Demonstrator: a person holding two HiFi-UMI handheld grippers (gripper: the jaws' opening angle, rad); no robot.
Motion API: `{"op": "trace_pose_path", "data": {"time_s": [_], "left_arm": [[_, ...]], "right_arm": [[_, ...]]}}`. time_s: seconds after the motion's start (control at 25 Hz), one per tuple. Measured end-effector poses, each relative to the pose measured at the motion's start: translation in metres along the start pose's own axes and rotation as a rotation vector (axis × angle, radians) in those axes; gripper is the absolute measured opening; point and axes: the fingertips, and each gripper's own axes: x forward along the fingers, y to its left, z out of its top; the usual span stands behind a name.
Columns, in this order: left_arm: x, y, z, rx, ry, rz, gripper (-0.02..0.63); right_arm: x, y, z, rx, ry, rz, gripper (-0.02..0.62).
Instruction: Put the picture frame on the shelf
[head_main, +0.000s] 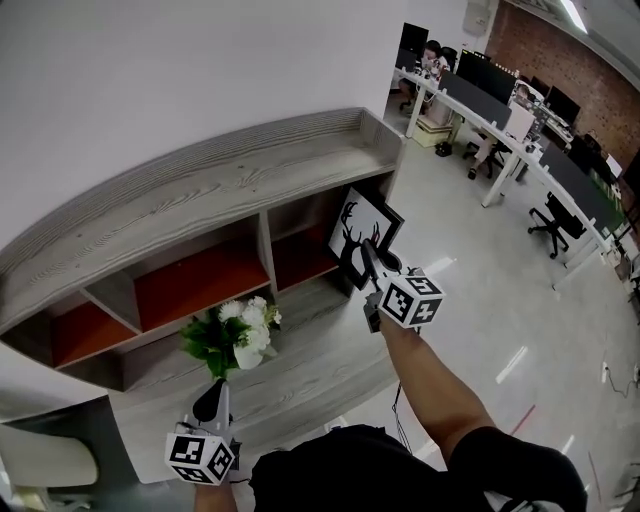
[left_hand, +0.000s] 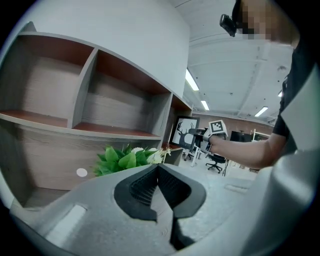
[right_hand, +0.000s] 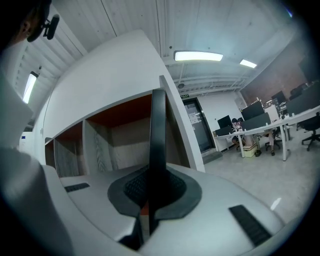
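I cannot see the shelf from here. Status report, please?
Right gripper shut on picture frame, at the shelf, right end. Left gripper shut, empty. Flowers below, clear of it.

One picture frame (head_main: 360, 225). One grey shelf (head_main: 200, 190) with three open compartments. One bunch of white flowers (head_main: 240, 335). Two grippers, the left gripper (head_main: 214, 398) and the right gripper (head_main: 369, 258). One seated person (head_main: 432, 60) far off.

The right arm (head_main: 432, 375) stretches forward, bare forearm extended, and the right gripper (head_main: 369, 258) has its jaws clamped on the edge of the picture frame (head_main: 356, 226). The left gripper (head_main: 211, 393) sits low, close to the body, jaws pressed together with nothing between them.
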Motion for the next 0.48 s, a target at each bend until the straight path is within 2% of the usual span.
{"op": "trace_pose_path", "data": {"time_s": [0.48], "left_arm": [[-0.014,0.01,-0.007,-0.021,0.012,0.088,0.009]], "right_arm": [[0.046,-0.024,-0.004,0.002,-0.005,-0.049,0.025]]}}
